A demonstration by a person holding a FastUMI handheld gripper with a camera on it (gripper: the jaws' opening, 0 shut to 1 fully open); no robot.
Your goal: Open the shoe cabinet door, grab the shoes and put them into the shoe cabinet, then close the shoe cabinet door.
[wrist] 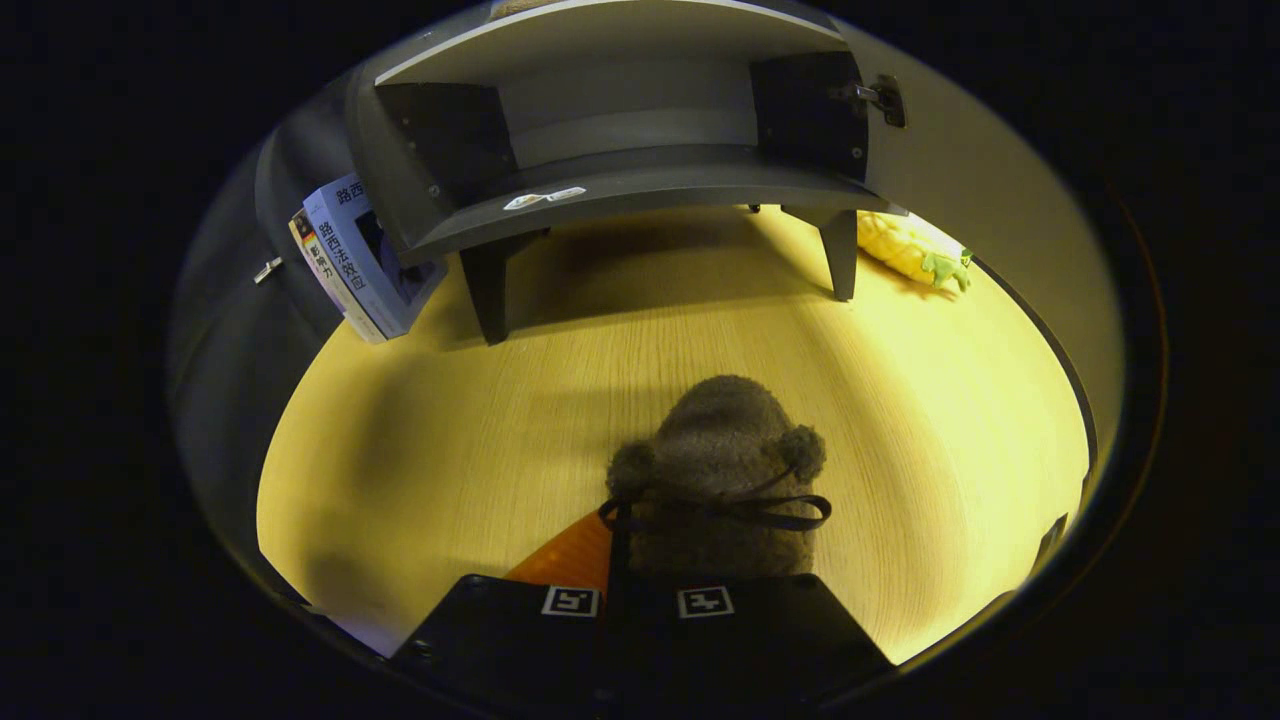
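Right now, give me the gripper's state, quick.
Gripper: fingers closed on the fuzzy brown shoe, carrying it toward the open shoe cabinet.

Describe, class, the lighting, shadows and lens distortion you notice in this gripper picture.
Gripper view: warm yellowish light falls on the wooden floor; the shoe cabinet casts a dark shadow beneath itself; the fisheye lens bows its shelf edges into curves; the fuzzy shoe sits sharp, held in the gripper, whose fingers lie close together on it.
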